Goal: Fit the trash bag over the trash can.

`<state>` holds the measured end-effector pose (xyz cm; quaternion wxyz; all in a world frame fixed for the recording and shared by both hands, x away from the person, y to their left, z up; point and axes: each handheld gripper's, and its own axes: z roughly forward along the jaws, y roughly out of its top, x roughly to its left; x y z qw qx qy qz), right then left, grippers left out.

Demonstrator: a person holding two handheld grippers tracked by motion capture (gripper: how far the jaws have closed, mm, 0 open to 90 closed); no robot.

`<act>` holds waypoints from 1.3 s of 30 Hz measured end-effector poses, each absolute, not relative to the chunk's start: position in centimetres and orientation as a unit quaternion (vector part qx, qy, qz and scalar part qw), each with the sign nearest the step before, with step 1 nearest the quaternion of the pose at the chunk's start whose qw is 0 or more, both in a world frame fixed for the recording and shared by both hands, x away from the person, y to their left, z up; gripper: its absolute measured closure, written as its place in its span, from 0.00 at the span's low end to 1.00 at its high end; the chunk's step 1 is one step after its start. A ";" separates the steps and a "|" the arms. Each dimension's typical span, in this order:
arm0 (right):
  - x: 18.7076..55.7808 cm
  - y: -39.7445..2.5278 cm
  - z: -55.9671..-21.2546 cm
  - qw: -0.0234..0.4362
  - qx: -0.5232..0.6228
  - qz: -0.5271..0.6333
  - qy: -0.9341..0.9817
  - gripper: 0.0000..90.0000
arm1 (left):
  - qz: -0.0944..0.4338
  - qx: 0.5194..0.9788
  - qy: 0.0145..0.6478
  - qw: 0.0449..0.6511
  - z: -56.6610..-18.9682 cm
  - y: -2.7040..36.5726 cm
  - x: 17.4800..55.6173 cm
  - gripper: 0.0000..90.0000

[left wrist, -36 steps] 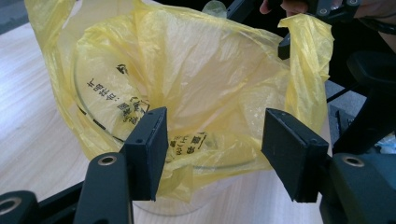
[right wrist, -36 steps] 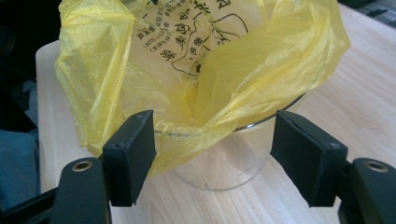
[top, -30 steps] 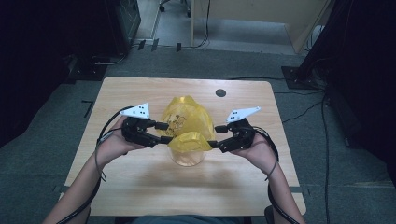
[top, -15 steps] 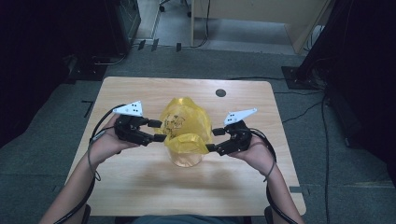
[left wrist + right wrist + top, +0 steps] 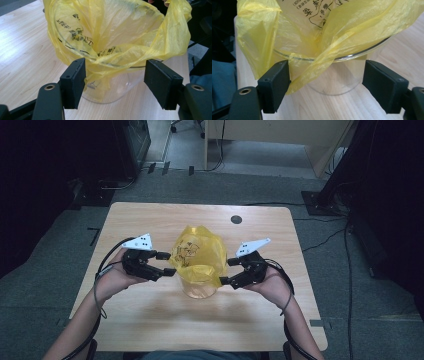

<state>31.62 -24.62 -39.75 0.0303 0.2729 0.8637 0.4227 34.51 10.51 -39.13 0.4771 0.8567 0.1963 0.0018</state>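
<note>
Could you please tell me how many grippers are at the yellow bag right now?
2: the left gripper beside the yellow bag on its left, the right gripper on its right, both open.

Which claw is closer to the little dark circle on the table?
The right claw. The dark circle lies at the table's far edge, a bit right of the yellow bag. The left claw sits across the bag, farther away.

One yellow plastic bag (image 5: 196, 254) lines one clear glass jar (image 5: 200, 289). Two tongs flank them: left tongs (image 5: 167, 264), right tongs (image 5: 227, 272). One tabletop (image 5: 150, 330) carries everything; one dark round hole (image 5: 236, 219) marks it.
</note>
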 end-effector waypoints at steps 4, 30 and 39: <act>31.9 -24.7 -39.8 0.054 0.278 0.428 0.859 0.26 | 0.006 0.844 0.203 0.496 -39.7 10.4 35.0 0.37; 32.9 -27.2 -38.5 0.079 0.318 0.522 0.787 0.35 | 0.017 0.821 0.227 0.523 -39.0 10.9 35.9 0.41; 33.9 -26.7 -36.7 0.045 0.342 0.555 0.757 0.49 | 0.018 0.817 0.222 0.532 -37.0 10.8 36.8 0.44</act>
